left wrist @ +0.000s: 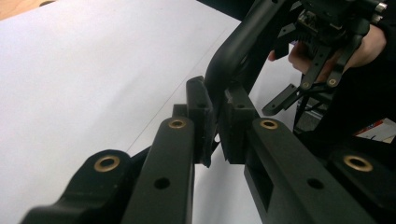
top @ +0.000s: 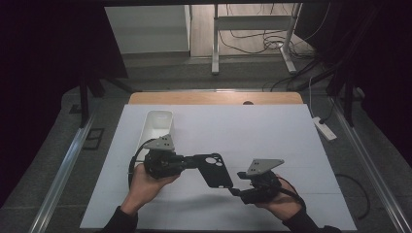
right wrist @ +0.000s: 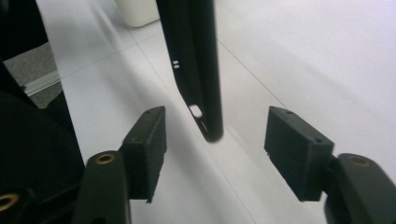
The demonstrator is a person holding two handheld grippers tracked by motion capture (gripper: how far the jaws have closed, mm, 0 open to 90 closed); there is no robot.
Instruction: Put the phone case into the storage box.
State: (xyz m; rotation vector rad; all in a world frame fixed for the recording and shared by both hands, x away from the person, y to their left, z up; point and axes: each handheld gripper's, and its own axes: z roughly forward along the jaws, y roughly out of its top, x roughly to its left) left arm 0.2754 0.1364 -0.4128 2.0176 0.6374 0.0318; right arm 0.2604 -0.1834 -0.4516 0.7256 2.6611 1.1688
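From the high view, I hold a black phone case (top: 214,170) above the white table sheet (top: 272,141), between my two grippers. It is a flat, dark shell with a round camera cutout near its upper end. Its long axis runs from my left gripper (top: 187,161) down and rightward toward my right gripper (top: 238,187). A white tray (top: 156,127) sits just behind my left hand (top: 145,187).

In the left gripper view, my jaws are clenched on the case's (left wrist: 233,46) edge, which rises away as a curved black rim. Its far end is lost against my right hand (left wrist: 364,44) and the dark parts there.

In the right gripper view, my jaws stand apart, released, with the case (right wrist: 198,60) edge-on between them, touching neither pad; small port slots show near its lower corner. Its top is cut off by the frame.
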